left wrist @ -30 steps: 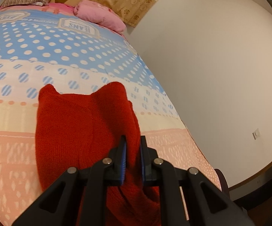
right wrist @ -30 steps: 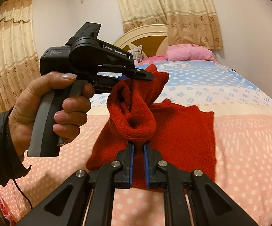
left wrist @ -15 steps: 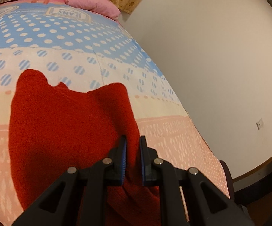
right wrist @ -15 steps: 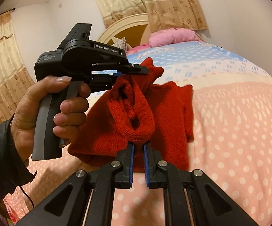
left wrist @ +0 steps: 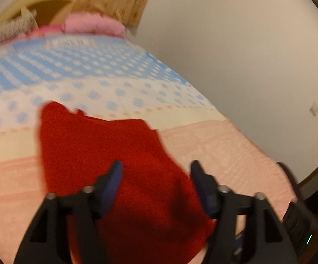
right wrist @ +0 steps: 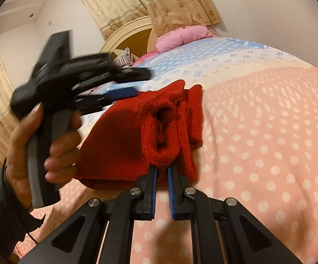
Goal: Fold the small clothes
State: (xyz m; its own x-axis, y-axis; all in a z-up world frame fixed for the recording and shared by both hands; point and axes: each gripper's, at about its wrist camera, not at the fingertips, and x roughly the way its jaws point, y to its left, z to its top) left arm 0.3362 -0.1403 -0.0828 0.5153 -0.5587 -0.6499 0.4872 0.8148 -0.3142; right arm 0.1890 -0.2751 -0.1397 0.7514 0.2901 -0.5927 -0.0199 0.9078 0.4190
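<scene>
A small red knitted garment (left wrist: pixel 106 154) lies folded on the bed. In the left wrist view my left gripper (left wrist: pixel 155 171) is open, its jaws wide apart just above the garment and holding nothing. In the right wrist view my right gripper (right wrist: pixel 161 171) is shut on the near knitted edge of the garment (right wrist: pixel 123 136), low over the bedspread. The left gripper (right wrist: pixel 123 83) also shows there, blurred, held by a hand at the left above the garment's far side.
The bed has a pink dotted spread (right wrist: pixel 258 143) near me and blue dotted bands farther off. A pink pillow (right wrist: pixel 185 35) and a wooden headboard (right wrist: pixel 134 37) lie at the far end. A plain wall (left wrist: pixel 236 55) runs along the bed's right side.
My left gripper has opened and let go of the garment, which dropped flat onto the bed. My right gripper stayed shut on its edge and lowered toward the spread.
</scene>
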